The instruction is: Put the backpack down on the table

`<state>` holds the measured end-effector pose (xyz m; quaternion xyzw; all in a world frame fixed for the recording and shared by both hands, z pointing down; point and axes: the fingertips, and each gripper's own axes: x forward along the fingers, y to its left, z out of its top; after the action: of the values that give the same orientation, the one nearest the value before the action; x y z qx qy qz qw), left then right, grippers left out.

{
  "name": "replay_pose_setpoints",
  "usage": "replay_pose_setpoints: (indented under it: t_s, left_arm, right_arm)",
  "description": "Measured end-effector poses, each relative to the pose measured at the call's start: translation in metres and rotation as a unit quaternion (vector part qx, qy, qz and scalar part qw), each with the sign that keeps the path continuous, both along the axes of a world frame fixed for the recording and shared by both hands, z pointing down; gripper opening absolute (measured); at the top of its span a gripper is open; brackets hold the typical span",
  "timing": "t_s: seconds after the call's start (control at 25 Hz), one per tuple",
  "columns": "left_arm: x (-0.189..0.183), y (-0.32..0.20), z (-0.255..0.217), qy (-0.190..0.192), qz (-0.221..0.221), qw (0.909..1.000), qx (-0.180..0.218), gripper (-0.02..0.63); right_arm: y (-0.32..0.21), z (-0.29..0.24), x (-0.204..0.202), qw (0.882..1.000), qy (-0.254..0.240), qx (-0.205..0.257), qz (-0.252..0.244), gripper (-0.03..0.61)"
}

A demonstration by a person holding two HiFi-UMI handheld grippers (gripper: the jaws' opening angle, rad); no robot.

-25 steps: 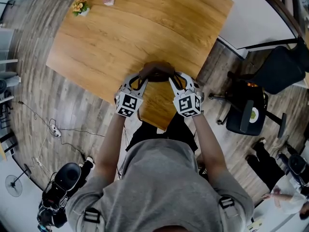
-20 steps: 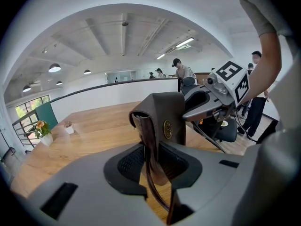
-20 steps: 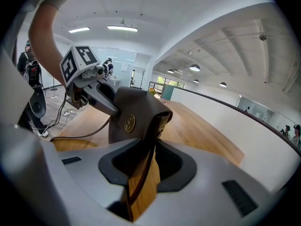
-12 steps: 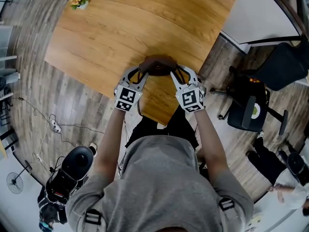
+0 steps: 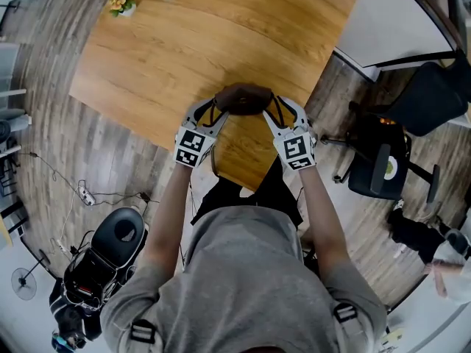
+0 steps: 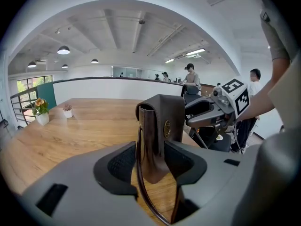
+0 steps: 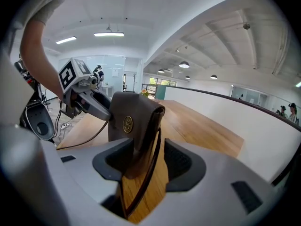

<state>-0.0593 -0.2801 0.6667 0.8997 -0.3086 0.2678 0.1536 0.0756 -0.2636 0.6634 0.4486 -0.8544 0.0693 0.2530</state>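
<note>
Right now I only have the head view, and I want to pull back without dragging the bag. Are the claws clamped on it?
Observer: The left claw is opening. The backpack stands between its jaws, with a gap beside one pad.
Operator: And the right one?
Observer: The right claw is opening too. The backpack's other end is between its jaws, with a gap on one side.
Operator: Anything that could snag?
Observer: A thin strap loops down between the left claw's jaws, so I would back out gently.
</note>
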Motion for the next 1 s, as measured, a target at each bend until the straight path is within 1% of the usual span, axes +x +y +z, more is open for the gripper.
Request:
replay_pose_setpoints:
  t_s: [0.2,0.4,0.68,0.76,0.84,1.0]
  left_arm:
    - [-0.003,0.002,-0.009,0.006,-0.002,1.0,0.008,0.192]
    - [-0.005,0.004,-0.024,0.02,0.002,0.9996,0.021,0.192]
    - [-0.015,0.019,-0.036,0.029,0.005,0.9992,0.026,0.19]
    - [-0.017,0.026,-0.039,0.034,0.007,0.9991,0.024,0.19]
    - [-0.017,0.035,-0.044,0.04,0.012,0.9988,0.024,0.19]
    - [-0.019,0.051,-0.053,0.048,0.021,0.9982,0.029,0.19]
  right_arm:
    - [0.007,-0.006,0.002,1.0,0.0,0.001,0.01,0.212]
    - [0.016,-0.015,0.003,1.0,-0.001,0.007,0.025,0.212]
    - [0.035,-0.023,-0.001,0.999,-0.001,0.008,0.046,0.21]
    - [0.042,-0.026,-0.002,0.999,-0.004,0.009,0.05,0.185]
    - [0.05,-0.029,-0.003,0.998,-0.006,0.009,0.056,0.179]
    - [0.067,-0.034,-0.005,0.998,-0.007,0.01,0.066,0.139]
